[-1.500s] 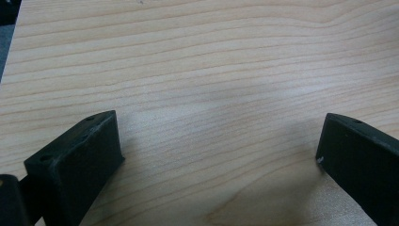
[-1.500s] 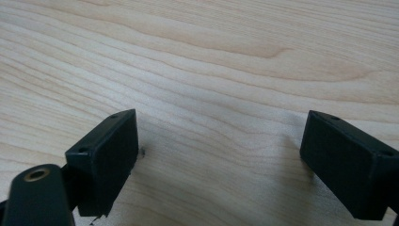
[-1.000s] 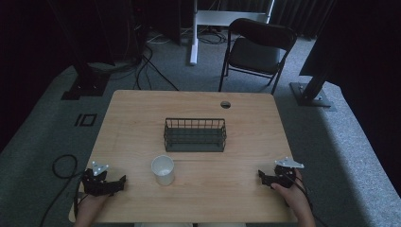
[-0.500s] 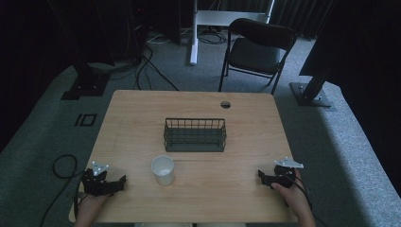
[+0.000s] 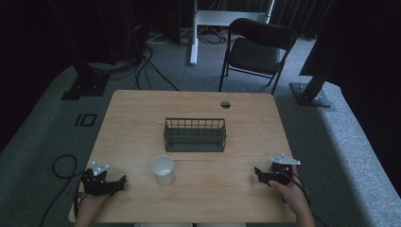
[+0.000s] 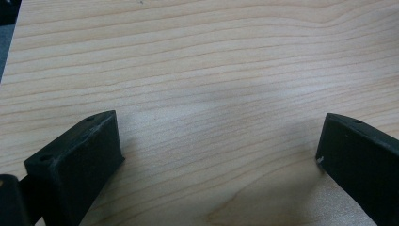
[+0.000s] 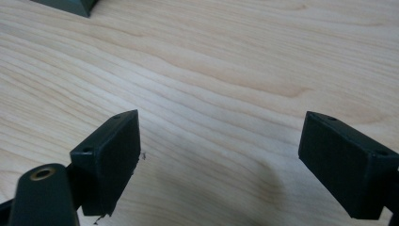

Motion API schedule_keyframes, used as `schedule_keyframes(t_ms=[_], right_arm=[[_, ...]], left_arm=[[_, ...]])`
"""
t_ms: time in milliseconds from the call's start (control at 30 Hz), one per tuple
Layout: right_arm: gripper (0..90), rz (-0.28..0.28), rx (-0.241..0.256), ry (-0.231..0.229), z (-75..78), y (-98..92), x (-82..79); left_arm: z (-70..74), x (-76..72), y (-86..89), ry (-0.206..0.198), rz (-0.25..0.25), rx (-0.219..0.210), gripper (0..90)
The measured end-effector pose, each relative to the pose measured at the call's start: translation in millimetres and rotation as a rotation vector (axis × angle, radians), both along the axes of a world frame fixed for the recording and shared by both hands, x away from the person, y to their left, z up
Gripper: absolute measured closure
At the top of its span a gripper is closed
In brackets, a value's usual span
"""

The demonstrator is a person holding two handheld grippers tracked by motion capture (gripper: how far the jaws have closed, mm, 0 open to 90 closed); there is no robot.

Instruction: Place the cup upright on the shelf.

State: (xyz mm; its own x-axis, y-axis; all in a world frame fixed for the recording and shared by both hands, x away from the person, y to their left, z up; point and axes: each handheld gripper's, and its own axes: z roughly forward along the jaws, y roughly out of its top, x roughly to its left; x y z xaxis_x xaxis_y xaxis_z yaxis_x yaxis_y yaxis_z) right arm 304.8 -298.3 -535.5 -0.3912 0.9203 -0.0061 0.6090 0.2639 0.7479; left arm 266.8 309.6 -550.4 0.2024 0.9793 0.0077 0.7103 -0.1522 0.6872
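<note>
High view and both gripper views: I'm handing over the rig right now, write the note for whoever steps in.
Left gripper: open, holding nothing, low at the table's near left corner.
Right gripper: open, holding nothing, near right.
White cup: upright on the table, in front of the wire basket, nearer the left gripper, untouched.
Basket: mid-table, looks empty.
Done: nothing.
Left: probably grasp the cup, likely with the left gripper, and move it, perhaps into the basket.

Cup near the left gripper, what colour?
White; the cup shows best in the high view, standing upright on the wooden table.
</note>
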Motion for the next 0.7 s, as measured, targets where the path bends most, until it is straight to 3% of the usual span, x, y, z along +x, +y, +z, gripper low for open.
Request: schedule_keyframes(t_ms=[700], right_arm=[[13.1, 0.124, 0.042, -0.065, 23.4, 33.9, -0.5]], left_arm=[[0.0, 0.0, 0.0, 0.000, 0.000, 0.000, 0.7]])
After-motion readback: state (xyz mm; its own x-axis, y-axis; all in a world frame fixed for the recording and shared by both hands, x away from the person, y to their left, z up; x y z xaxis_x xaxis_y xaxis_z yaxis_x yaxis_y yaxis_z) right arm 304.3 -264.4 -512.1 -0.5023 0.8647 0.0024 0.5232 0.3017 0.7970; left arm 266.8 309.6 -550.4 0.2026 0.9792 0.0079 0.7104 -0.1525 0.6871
